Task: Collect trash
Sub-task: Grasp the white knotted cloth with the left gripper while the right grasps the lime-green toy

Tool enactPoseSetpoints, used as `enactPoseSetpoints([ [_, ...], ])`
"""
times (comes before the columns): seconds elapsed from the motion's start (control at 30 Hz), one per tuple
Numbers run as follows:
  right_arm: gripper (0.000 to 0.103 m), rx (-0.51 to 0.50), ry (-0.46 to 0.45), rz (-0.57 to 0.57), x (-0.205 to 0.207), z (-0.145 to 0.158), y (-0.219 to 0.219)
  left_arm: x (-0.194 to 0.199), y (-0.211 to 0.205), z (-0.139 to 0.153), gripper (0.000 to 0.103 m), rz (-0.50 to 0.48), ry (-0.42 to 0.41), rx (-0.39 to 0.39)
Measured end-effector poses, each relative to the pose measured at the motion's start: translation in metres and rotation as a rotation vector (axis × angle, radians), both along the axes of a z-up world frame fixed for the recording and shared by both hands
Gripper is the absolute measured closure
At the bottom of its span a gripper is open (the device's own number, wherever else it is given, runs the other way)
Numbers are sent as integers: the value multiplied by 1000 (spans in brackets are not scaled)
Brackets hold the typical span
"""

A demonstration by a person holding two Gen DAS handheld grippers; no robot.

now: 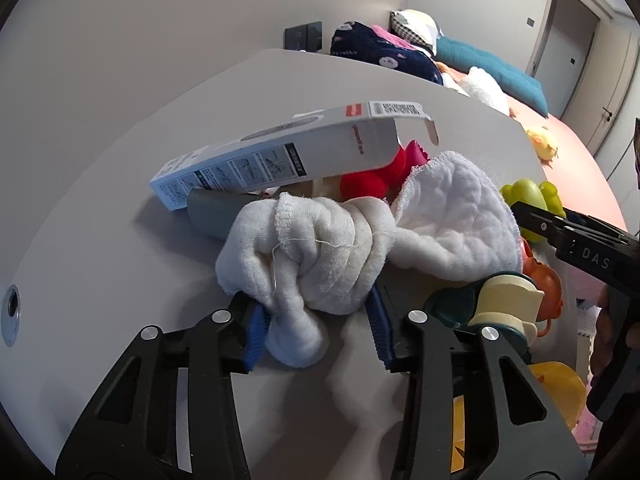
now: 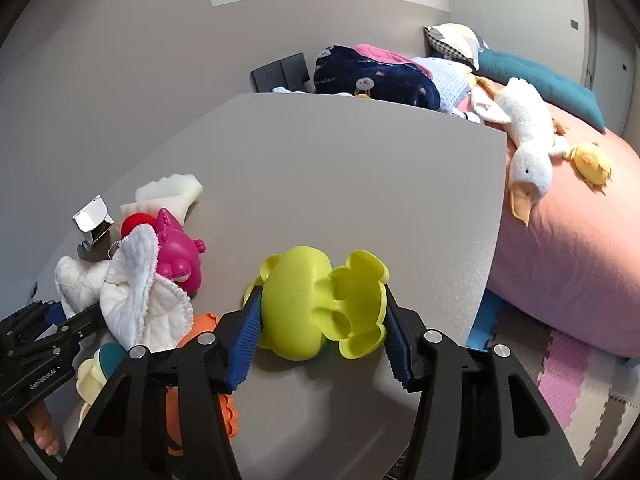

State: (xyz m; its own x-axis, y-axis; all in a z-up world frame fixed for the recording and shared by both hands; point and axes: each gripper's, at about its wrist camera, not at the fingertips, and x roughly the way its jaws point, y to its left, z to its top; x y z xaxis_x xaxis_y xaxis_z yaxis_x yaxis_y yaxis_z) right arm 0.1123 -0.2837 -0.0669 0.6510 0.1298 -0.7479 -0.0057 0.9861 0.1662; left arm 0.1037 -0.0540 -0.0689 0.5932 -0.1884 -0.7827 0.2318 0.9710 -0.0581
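On the grey table (image 1: pixel 100 208), my left gripper (image 1: pixel 316 326) is shut on a crumpled white cloth (image 1: pixel 320 256), which also shows in the right wrist view (image 2: pixel 136 300). A white cardboard box (image 1: pixel 280 156) with an open flap leans on the pile behind the cloth. My right gripper (image 2: pixel 320 332) is shut on a yellow-green plastic toy (image 2: pixel 320 300); that toy shows at the right in the left wrist view (image 1: pixel 524 196). The left gripper body shows in the right wrist view at lower left (image 2: pixel 44 340).
A pink toy (image 2: pixel 176 252), a red toy (image 1: pixel 384 168), an orange toy (image 2: pixel 200 392) and a cream-and-teal toy (image 1: pixel 504 304) lie around the cloth. White foam pieces (image 2: pixel 168 192) sit behind. A pink bed with a plush goose (image 2: pixel 524 136) lies right of the table (image 2: pixel 320 184).
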Motion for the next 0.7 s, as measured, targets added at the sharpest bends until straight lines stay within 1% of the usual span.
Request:
enactPoseSetpoints([
  [0.2,47,32,-6,-5,-5,4,-6,-13,6,11,62,18,-24,-3],
  [0.37,47,36,-32,-12,-13,17,-11,-22,6,20,64,32,-50,-5],
  [0.6,47,45,-82,-14,-31,41,-15,-37,17,47,67,96,-123,-51],
  [0.7,47,47,-104,-11,-40,51,-16,-44,19,60,67,98,-151,-69],
])
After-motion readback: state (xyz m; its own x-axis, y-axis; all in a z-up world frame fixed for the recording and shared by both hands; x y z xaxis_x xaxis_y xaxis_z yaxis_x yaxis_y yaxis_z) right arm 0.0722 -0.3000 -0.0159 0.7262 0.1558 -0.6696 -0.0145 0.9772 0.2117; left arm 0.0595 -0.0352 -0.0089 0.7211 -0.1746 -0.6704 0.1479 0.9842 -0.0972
